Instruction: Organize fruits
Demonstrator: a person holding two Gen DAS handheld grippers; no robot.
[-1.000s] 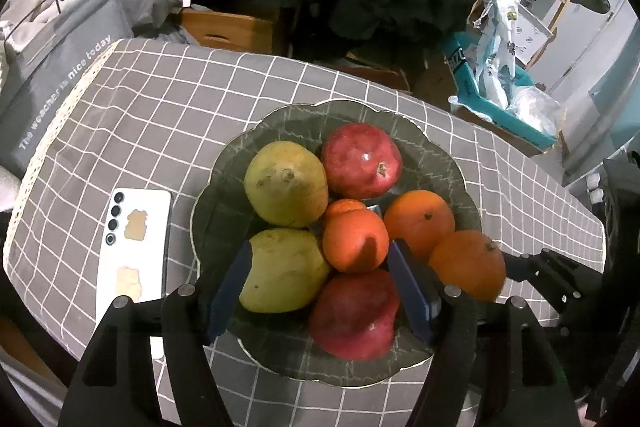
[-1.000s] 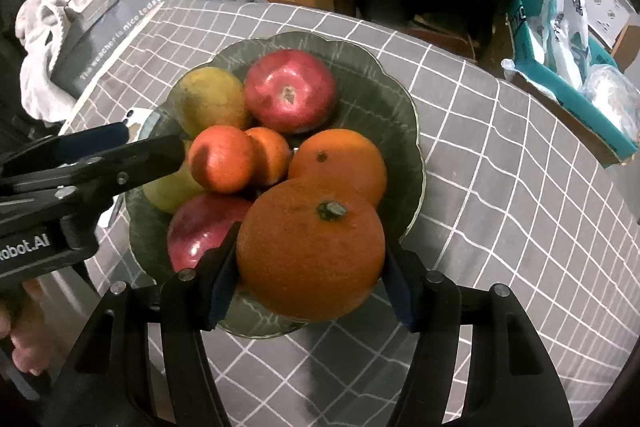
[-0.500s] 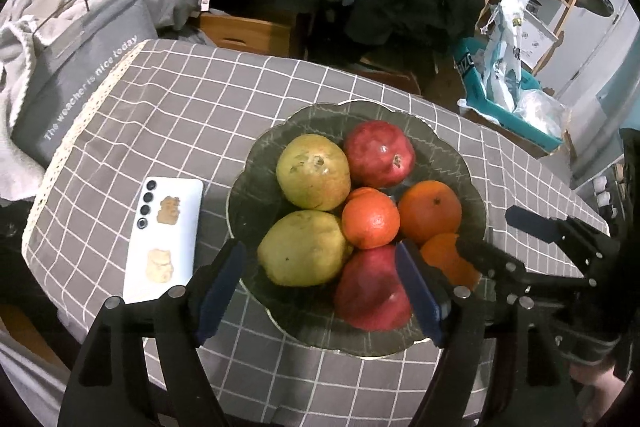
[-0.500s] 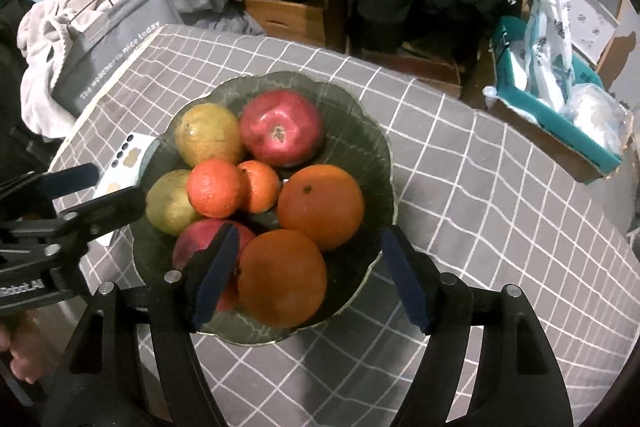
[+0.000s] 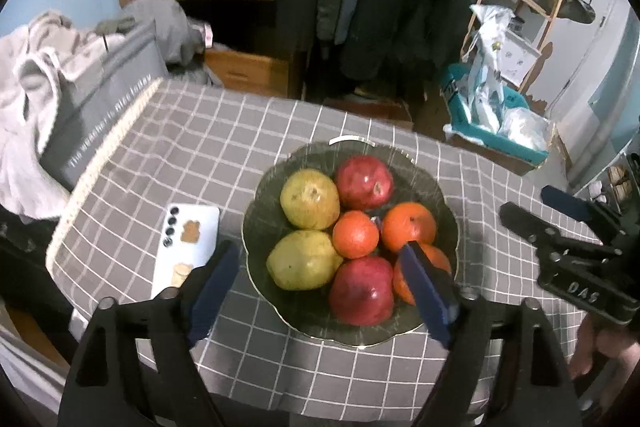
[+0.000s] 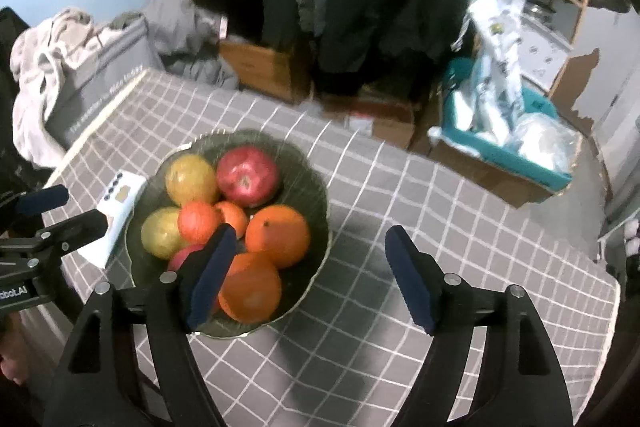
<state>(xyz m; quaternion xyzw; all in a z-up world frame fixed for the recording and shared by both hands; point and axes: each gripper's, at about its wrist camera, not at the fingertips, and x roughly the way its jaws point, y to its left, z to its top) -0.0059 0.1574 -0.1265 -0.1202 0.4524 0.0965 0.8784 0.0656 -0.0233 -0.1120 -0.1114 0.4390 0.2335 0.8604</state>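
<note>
Fingers (image 5: 218,279) of both grippers just opening wide, apparently empty, above fruit bowl (image 5: 448,223).

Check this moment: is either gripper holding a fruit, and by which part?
Nothing is held. The left gripper and right gripper have just been opening, and both stand open above the bowl, gripping no fruit. All the fruit lies in the bowl.

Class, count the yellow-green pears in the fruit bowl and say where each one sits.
2: far pear beside the back red fruit, near pear at the bowl's phone-side edge. None seems hidden.
</note>
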